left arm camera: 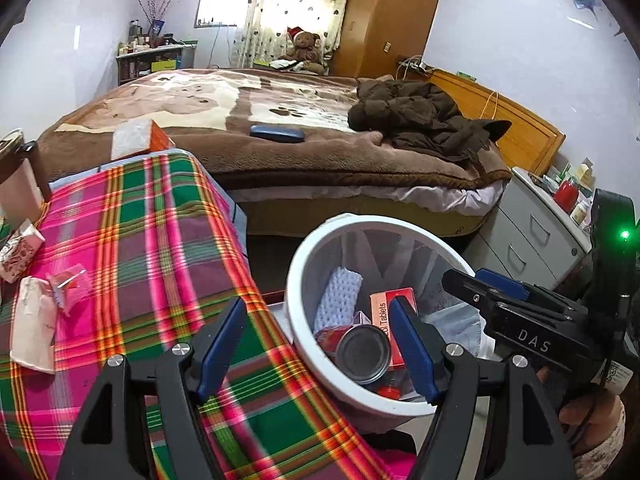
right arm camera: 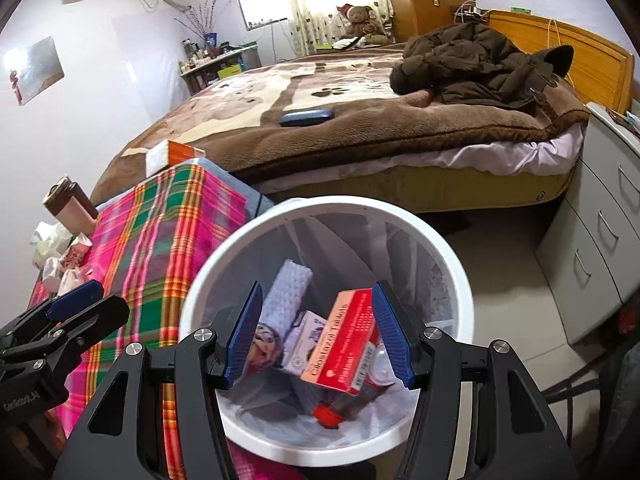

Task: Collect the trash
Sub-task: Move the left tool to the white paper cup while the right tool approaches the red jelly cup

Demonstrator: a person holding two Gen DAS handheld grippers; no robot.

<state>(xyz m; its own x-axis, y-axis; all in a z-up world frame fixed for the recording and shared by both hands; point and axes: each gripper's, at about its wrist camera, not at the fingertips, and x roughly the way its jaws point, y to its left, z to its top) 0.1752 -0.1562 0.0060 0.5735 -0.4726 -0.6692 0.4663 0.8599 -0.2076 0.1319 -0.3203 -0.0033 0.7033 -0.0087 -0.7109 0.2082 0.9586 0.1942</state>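
Diagonally, tablet box (right arm camera: 345,340) lies in bin (right arm camera: 448,256) (tilted).

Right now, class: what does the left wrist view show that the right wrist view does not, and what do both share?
Only the left wrist view shows a metal can in the bin, the white paper scrap on the cloth and a red jar on the drawer unit. Only the right wrist view shows a purple-and-white carton in the bin and a wall picture. Both show the white bin, red tablet box, plaid cloth and both open grippers.
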